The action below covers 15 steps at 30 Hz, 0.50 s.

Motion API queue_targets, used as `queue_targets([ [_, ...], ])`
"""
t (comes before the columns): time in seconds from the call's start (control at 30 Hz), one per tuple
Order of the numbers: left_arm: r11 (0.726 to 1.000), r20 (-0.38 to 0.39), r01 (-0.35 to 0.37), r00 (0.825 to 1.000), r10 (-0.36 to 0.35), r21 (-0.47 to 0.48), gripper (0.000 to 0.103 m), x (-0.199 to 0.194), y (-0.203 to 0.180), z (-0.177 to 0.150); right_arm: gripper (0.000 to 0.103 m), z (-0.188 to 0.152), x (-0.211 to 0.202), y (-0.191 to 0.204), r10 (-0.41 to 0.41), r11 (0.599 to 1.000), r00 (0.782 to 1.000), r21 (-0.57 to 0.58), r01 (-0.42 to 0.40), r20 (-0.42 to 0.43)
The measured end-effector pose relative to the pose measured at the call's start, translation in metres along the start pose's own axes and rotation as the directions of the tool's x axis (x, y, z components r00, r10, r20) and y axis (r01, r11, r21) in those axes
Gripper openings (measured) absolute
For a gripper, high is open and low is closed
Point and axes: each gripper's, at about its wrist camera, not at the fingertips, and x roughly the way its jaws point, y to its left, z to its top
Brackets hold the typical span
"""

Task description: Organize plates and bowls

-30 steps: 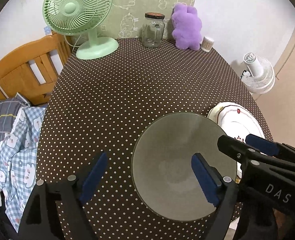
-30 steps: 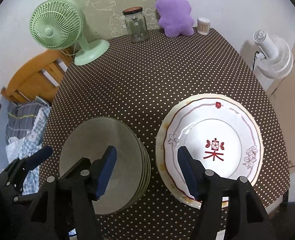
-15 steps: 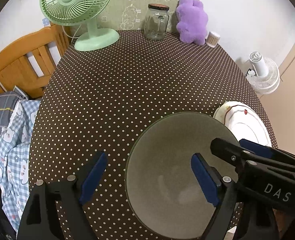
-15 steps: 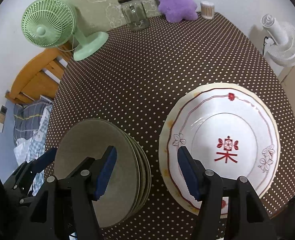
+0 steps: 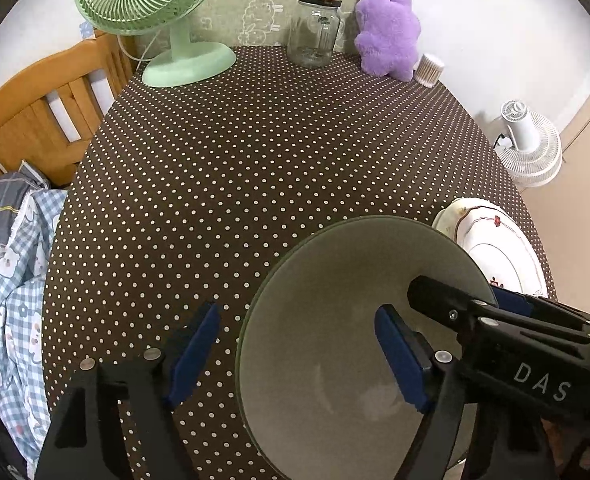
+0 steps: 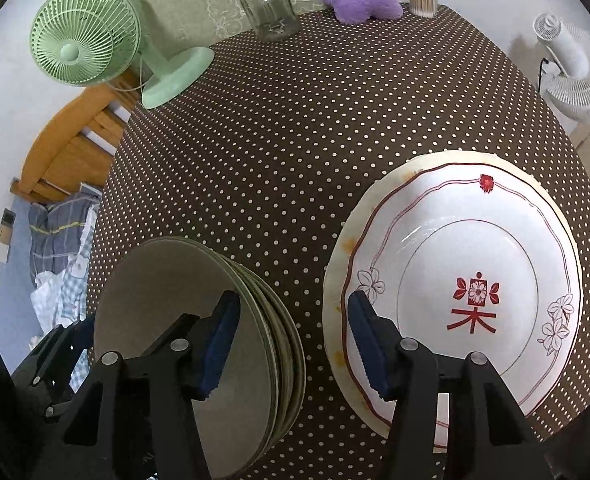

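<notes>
A stack of grey-green plates (image 5: 335, 320) (image 6: 183, 320) sits near the front edge of the dotted table (image 5: 255, 160). My left gripper (image 5: 299, 356) is open, with its right finger over the stack and its left finger over the cloth. A white plate with red flower trim (image 6: 467, 292) (image 5: 499, 244) lies on a larger cream plate (image 6: 375, 208) to the right of the stack. My right gripper (image 6: 291, 338) is open and empty, above the gap between the stack and the white plate.
At the back of the table stand a green fan (image 5: 151, 8), a glass jar (image 5: 315, 32), a purple plush toy (image 5: 387, 32) and a cotton swab tub (image 5: 429, 68). A wooden chair (image 5: 35, 108) with clothes is at the left. A white floor fan (image 5: 527, 144) is at the right.
Both grippers have come lower and closer to the plates, which look larger now. Both stay open. The plates have not moved.
</notes>
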Motion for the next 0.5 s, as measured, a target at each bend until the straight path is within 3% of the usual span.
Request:
queue_targets([
  [0.1,1.000,0.000,0.001,1.000,-0.001,0.002,0.077,-0.001,-0.001,0.000,0.051,0.000,-0.001,0.003,0.007,1.000,1.000,-0.014,-0.007,-0.003],
  [0.17,1.000,-0.013,-0.010,1.000,0.011,0.011,0.072,0.001,-0.003,-0.002,0.040,-0.001,0.004,0.005,0.022,1.000,0.999,-0.012,-0.022,-0.034],
  [0.27,1.000,-0.046,-0.001,0.999,0.001,-0.008,0.067,0.008,-0.003,-0.006,0.040,-0.003,0.015,-0.001,0.043,0.999,0.996,0.018,-0.042,-0.079],
  [0.5,1.000,-0.036,0.025,0.999,-0.025,-0.007,0.064,0.011,-0.004,-0.009,0.039,-0.005,0.019,-0.002,0.064,0.998,0.995,0.031,-0.062,-0.075],
])
